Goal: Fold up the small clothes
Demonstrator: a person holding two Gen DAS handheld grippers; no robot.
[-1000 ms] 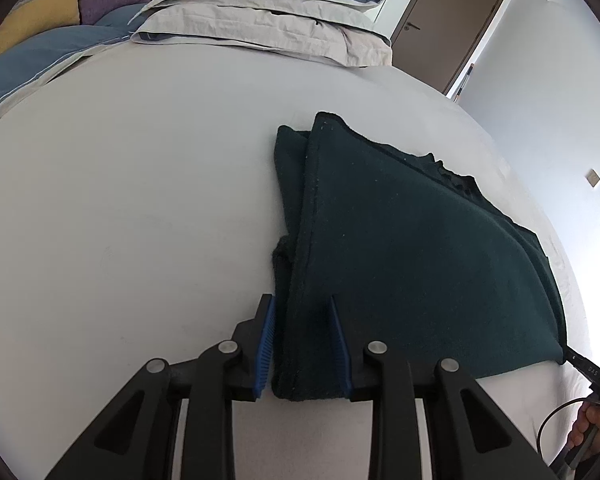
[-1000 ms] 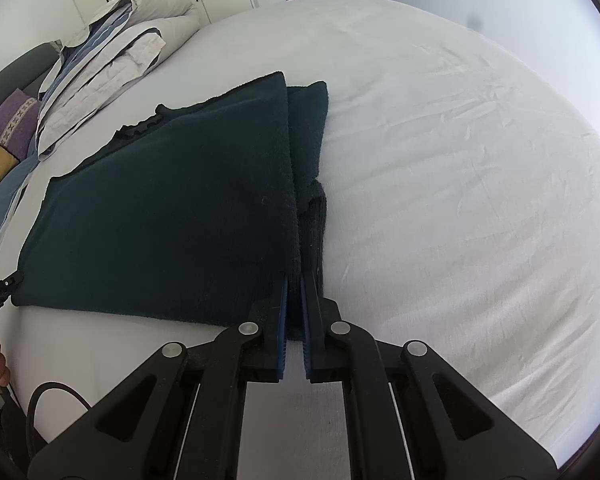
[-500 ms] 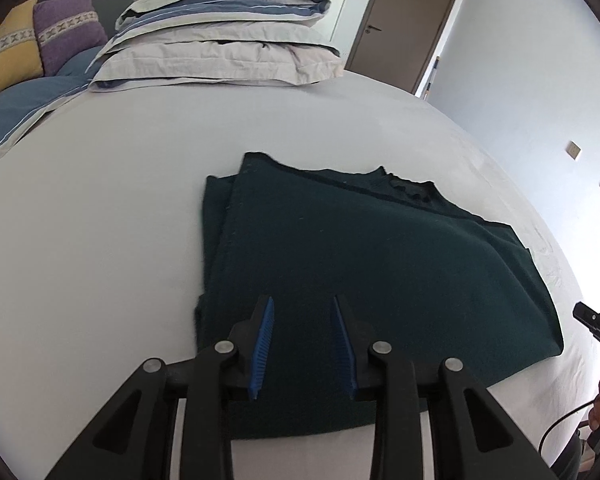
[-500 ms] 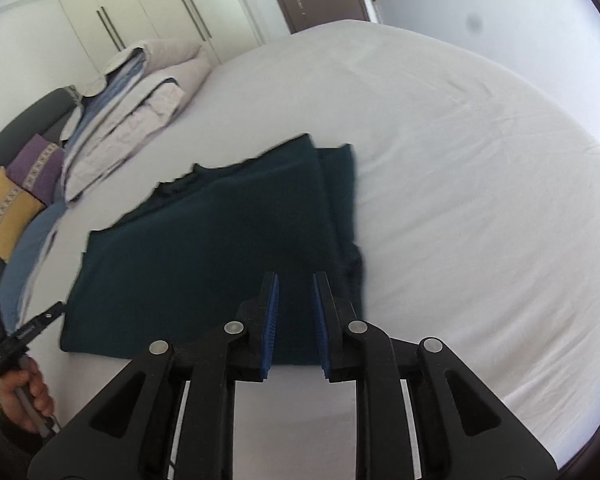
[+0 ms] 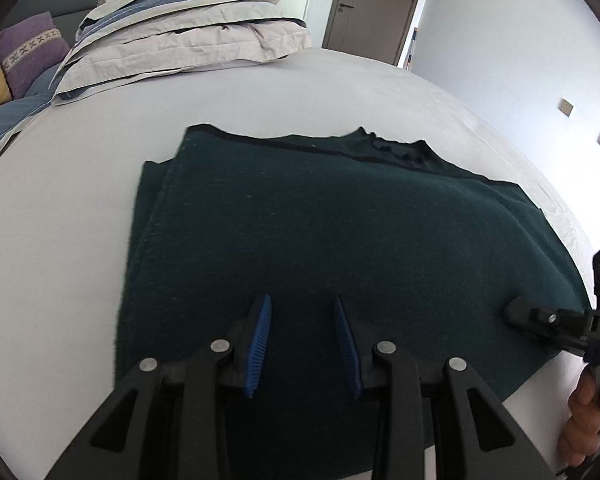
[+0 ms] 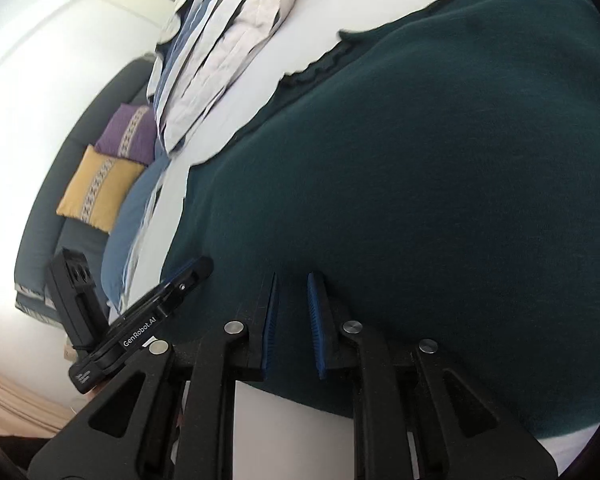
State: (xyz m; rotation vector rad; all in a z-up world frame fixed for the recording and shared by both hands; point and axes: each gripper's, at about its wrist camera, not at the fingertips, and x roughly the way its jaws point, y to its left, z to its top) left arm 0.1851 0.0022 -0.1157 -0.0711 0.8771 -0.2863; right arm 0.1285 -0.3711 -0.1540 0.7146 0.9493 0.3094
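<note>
A dark green knitted garment (image 5: 340, 240) lies folded flat on the white bed (image 5: 60, 220), with a second layer showing along its left edge. It fills most of the right wrist view (image 6: 440, 180). My left gripper (image 5: 302, 312) is open and empty, hovering over the garment's near edge. My right gripper (image 6: 293, 284) is open a little and empty, over the garment's near edge. The right gripper's tip shows at the right of the left wrist view (image 5: 518, 314), over the garment's corner. The left gripper shows at the left of the right wrist view (image 6: 196, 270).
Folded grey and blue bedding (image 5: 188, 36) is stacked at the far side of the bed. Purple (image 6: 130, 136) and yellow (image 6: 96, 192) cushions sit on a dark sofa to the left. A brown door (image 5: 376, 4) stands behind the bed.
Both grippers let go of the garment's folded edge, opened and pulled back. The right gripper then swung left, close over the garment's near edge, beside the left gripper.
</note>
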